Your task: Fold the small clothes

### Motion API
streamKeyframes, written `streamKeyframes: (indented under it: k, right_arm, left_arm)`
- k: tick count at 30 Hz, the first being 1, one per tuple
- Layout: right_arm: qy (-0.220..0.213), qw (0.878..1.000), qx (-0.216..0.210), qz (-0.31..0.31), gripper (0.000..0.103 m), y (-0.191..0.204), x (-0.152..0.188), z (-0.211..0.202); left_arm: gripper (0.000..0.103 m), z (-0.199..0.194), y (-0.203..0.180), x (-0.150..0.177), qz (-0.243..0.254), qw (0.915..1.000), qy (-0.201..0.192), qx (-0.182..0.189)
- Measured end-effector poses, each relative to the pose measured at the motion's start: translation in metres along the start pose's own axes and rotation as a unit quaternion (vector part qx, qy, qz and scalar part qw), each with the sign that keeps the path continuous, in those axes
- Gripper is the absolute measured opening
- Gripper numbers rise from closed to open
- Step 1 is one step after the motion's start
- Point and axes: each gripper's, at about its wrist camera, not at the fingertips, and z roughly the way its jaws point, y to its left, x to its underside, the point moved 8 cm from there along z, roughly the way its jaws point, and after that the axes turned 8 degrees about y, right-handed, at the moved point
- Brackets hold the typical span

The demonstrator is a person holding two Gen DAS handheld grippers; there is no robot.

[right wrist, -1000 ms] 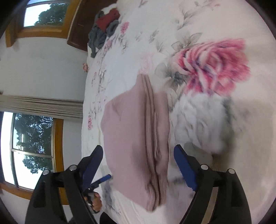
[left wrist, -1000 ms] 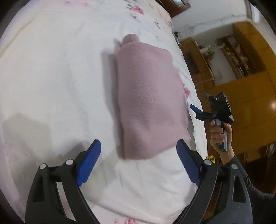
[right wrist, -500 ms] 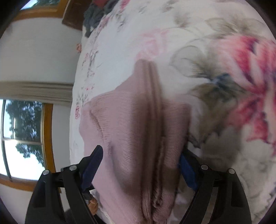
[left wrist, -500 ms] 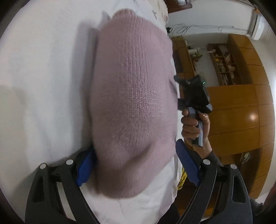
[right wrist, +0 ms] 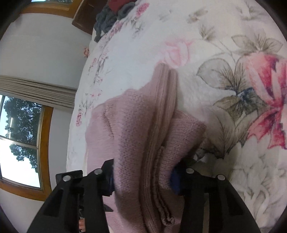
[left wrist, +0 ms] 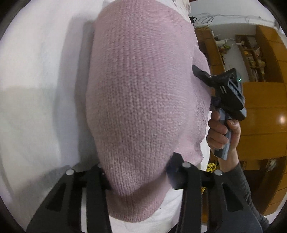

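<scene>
A folded pink knit sweater (left wrist: 136, 93) lies on a white bedspread (left wrist: 39, 89). My left gripper (left wrist: 137, 177) is shut on one end of it, the knit bulging between the jaws and filling the view. My right gripper (right wrist: 143, 176) is shut on the opposite end, where the ribbed folded edges (right wrist: 161, 114) stack between its blue pads (right wrist: 176, 181). In the left wrist view the right gripper (left wrist: 222, 93) shows at the sweater's far side, held by a hand (left wrist: 220, 132).
The bedspread has pink floral print (right wrist: 265, 107). A pile of grey and red clothes (right wrist: 114, 12) lies at the bed's far end. Wooden cabinets (left wrist: 260, 100) stand beyond the bed edge. Windows (right wrist: 19, 139) and a white wall are on the other side.
Both grippers moved in over the sweater's ends and closed on it; a second ago they stood open and short of it.
</scene>
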Motion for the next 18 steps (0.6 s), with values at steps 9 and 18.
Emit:
streamKeyframes:
  k: [9,18]
  right_arm:
    - [-0.026,0.999,-0.018,-0.02,0.044,0.06,0.014,-0.026]
    - [0.009,0.995,-0.093,-0.028,0.044,0.121,0.108,-0.004]
  left_arm:
    - [0.032,-0.06,-0.045,0.016,0.036,0.9989,-0.029,-0.004]
    - [0.032,-0.12,-0.025,0.141,0.02,0.9988,-0.045,-0.005]
